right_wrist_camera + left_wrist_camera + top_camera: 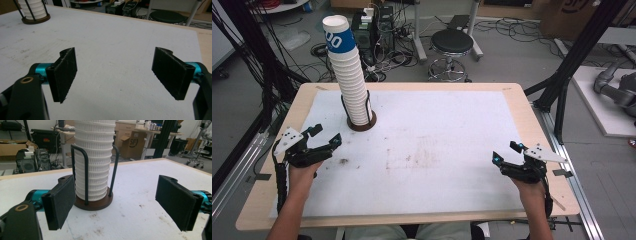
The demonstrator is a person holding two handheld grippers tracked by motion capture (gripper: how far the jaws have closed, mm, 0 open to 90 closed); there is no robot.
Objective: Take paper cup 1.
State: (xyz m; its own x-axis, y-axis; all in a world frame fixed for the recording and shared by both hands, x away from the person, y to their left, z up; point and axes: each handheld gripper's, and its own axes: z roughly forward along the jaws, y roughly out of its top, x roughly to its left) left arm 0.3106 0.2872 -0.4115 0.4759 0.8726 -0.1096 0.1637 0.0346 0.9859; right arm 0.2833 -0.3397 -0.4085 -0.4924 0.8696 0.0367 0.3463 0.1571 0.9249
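A tall stack of white paper cups [350,70] (the top one has a blue band) stands upright in a dark wire holder [361,121] at the far left of the desk [442,150]. The left gripper [326,136] sits near the holder's base, fingers [60,205] spread wide and empty. The right gripper [506,154] rests well apart near the desk's right edge, fingers [65,73] likewise spread on nothing.

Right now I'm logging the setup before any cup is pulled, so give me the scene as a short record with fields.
surface: table under a stained white mat
cups: cup stack, tall, top cup with a blue band
holder: wire cup holder on a round brown base
left gripper: jaws open, near the holder, touching nothing
right gripper: jaws open, over bare mat, holding nothing
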